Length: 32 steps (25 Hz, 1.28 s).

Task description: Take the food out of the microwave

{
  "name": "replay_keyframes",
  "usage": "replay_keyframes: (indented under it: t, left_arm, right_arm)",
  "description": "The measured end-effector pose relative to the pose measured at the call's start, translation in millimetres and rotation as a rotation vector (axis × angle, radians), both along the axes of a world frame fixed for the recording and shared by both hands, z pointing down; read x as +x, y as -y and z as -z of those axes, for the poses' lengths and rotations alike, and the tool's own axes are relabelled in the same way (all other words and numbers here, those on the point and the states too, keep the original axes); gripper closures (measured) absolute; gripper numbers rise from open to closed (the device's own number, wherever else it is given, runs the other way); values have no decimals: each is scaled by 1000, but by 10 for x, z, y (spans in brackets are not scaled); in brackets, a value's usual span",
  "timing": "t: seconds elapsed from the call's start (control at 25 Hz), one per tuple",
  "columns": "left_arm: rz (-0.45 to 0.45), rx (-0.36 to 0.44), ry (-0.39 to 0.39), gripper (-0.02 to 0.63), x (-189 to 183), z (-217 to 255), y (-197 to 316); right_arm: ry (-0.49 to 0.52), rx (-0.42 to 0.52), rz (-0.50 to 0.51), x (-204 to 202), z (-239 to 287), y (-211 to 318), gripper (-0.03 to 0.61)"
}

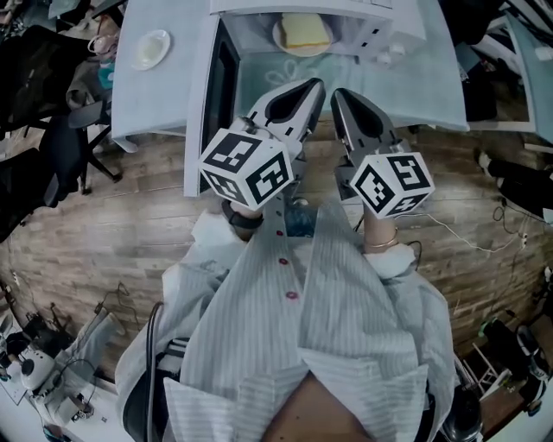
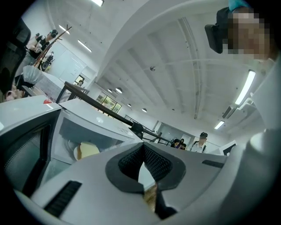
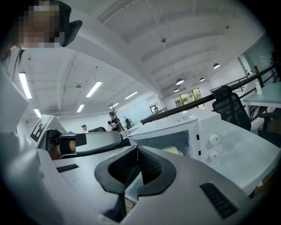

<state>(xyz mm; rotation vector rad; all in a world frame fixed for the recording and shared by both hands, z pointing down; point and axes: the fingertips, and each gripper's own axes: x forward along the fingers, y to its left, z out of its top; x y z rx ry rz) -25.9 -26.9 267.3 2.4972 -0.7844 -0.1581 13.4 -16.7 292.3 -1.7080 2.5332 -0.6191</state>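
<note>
The white microwave [image 1: 380, 17] stands on the table with its door [image 1: 212, 95] swung open to the left. Inside it, a plate carries a pale yellow block of food [image 1: 302, 31]. My left gripper [image 1: 316, 85] and right gripper [image 1: 337, 93] are side by side in front of the opening, both shut with nothing between the pads. In the left gripper view the food [image 2: 88, 150] shows inside the cavity beyond the closed tips of my left gripper [image 2: 142, 145]. In the right gripper view the food [image 3: 174, 151] lies behind my right gripper [image 3: 137, 147], beside the microwave's knobs [image 3: 214, 139].
A small white dish [image 1: 151, 49] sits on the light table [image 1: 155, 99] left of the microwave. Black office chairs [image 1: 52, 147] stand at the left on the wood floor. A cable [image 1: 467, 233] runs over the floor at the right. People stand far off in the room.
</note>
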Motion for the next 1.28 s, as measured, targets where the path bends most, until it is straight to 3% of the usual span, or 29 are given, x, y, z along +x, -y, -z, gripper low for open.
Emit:
replay_keyframes:
  t: [0.52, 1.28]
  left_arm:
    - [-30, -17, 1, 606, 89, -76, 343]
    - [164, -57, -1, 606, 428, -131, 1313]
  right_arm:
    - [30, -18, -62, 165, -64, 338, 546]
    - [30, -62, 132, 514, -102, 1356, 546]
